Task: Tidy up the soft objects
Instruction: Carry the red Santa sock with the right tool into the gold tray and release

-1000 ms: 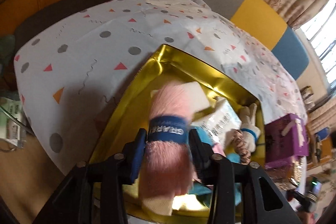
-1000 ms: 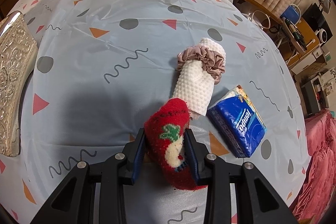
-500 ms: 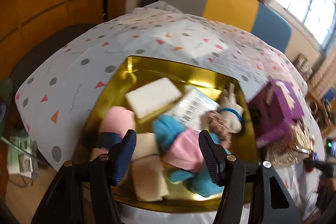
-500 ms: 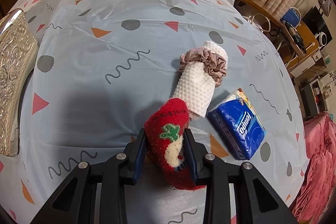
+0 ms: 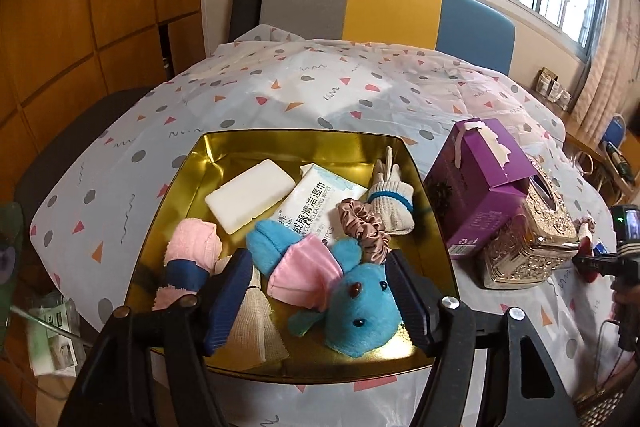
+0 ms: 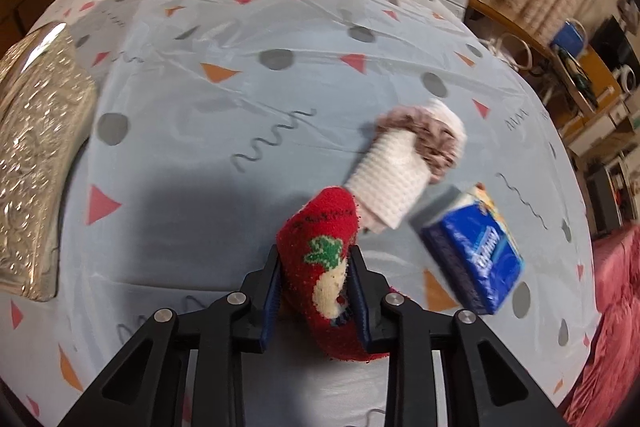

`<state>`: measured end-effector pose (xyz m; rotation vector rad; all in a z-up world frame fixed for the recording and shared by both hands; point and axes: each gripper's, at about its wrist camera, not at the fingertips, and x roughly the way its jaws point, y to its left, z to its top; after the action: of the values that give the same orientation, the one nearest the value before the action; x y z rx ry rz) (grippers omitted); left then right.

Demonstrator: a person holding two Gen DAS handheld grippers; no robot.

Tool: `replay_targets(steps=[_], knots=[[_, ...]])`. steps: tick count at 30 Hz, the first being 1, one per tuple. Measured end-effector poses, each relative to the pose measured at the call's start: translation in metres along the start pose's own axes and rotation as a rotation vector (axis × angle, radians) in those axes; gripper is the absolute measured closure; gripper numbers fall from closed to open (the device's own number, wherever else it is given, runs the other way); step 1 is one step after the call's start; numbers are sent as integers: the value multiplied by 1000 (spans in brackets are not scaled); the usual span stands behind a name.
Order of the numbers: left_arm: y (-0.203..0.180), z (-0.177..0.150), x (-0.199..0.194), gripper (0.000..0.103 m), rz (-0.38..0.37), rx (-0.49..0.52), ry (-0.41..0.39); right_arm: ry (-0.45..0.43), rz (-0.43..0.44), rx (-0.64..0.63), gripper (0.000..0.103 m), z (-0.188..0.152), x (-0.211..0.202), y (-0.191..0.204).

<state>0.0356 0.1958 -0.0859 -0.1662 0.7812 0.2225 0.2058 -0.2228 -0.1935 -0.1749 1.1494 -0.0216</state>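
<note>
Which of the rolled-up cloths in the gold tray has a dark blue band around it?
The pink rolled towel at the tray's left; the cream cloth has none.

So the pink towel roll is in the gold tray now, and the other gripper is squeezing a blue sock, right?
Not quite. The sock is red, not blue: the right wrist view shows the right gripper shut on it. The rest holds: the pink towel roll lies in the gold tray, in the left wrist view.

left gripper (image 5: 316, 297): black angular frame, silver screws, ribbed dark-blue pads (image 5: 224, 301). right gripper (image 6: 314, 301): same black frame, blue pads, silver screws.
</note>
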Motion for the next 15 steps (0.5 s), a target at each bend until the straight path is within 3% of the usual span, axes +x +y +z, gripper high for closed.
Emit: replay_targets(steps=[9,15], knots=[[-10,-6,-5,33,-14,54,-4,4,86,32,75,6,-1,3],[-16,-11,-6,33,-28,84,0,-44,139,54,80,18,-12,14]])
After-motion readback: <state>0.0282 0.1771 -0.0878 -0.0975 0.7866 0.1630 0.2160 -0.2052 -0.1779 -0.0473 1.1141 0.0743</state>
